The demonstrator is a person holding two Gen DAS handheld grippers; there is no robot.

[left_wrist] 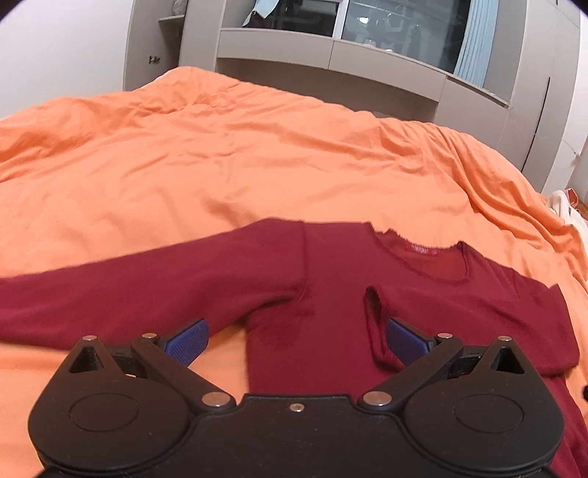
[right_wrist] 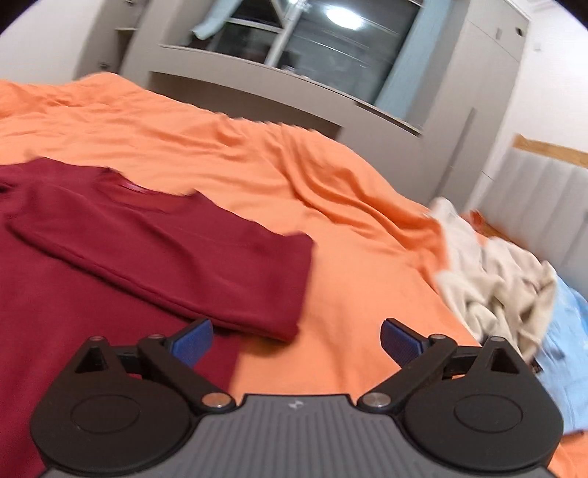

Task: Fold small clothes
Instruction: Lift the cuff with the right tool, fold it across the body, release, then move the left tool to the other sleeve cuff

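A bed (left_wrist: 228, 154) covered with a rumpled orange sheet fills the near and middle ground. Beyond its far edge stands a grey-beige wall unit (left_wrist: 330, 70) with a long shelf and tall cupboard doors at the right. Above the shelf a dark window (right_wrist: 330, 47) reflects a round ceiling light (right_wrist: 340, 16), and a pale blue curtain (right_wrist: 404, 66) hangs at its right side. The walls (left_wrist: 55, 47) are white. At the far right, a grey padded headboard (right_wrist: 540, 198) rises under a wooden strip.
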